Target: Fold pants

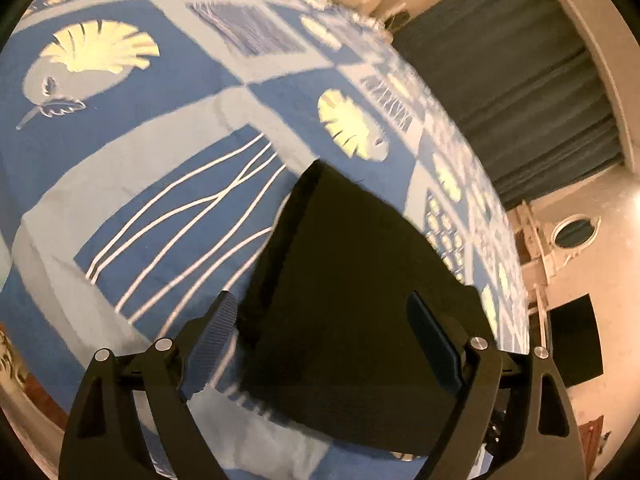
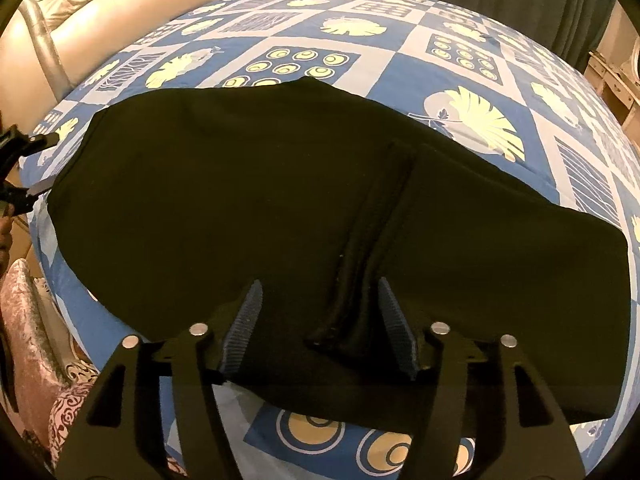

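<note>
Right wrist: pants (image 2: pixel 240 208) (cropped below).

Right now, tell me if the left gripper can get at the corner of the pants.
Probably yes. The left gripper has its jaws open right over the black pants, and nothing lies between them and the cloth on the bedspread.

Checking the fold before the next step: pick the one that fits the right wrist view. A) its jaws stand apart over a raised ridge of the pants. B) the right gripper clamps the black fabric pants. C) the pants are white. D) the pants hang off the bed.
A: the right gripper has its jaws apart, astride a raised ridge of the black fabric pants lying on the blue patterned bedspread.
</note>
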Tool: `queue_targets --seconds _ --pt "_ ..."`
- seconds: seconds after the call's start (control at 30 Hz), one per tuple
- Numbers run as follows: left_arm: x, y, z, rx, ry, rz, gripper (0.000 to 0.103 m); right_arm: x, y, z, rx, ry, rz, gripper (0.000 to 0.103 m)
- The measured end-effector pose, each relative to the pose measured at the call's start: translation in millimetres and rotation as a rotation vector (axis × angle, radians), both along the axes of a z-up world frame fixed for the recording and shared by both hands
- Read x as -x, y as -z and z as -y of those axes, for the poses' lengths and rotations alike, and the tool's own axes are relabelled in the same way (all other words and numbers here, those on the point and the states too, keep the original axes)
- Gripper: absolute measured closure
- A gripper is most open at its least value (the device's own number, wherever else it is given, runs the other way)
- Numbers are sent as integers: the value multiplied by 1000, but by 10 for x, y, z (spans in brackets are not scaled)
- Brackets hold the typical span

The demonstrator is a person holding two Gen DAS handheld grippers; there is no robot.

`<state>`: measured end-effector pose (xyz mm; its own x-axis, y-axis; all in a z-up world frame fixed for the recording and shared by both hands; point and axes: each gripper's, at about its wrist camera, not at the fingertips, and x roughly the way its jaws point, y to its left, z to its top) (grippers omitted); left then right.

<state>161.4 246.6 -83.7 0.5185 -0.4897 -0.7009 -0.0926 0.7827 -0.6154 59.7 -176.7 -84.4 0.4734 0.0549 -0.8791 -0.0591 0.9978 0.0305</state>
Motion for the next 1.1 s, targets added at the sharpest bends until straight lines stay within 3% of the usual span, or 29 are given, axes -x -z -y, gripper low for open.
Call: queue_targets --seconds 0.2,0.33,0.47,0.57,0.77,0.83,0.93,0.97,1.1 --pt "-132 88 -3 1 92 -29 16 4 22 -49 9 -9 7 32" --pt "-204 113 -86 122 96 -37 15 27 5 -57 -1 -5 25 31" --pt "-238 105 -118 207 107 -30 15 174 -144 92 -118 19 89 31" --pt "-287 118 -93 198 141 -40 15 293 -238 208 -163 37 119 31" --pt "-394 23 -173 31 111 -24 15 610 -301 451 -194 69 128 29" --pt "-443 81 -156 11 157 -54 15 688 -281 540 -213 95 125 25" --pt "-468 60 -9 -89 281 -42 14 755 -235 673 -255 135 116 25" --pt "-478 53 29 -97 315 -35 14 768 -221 710 -265 148 114 25" --pt "-502 79 163 2 427 -35 14 811 -182 783 -301 172 102 25"
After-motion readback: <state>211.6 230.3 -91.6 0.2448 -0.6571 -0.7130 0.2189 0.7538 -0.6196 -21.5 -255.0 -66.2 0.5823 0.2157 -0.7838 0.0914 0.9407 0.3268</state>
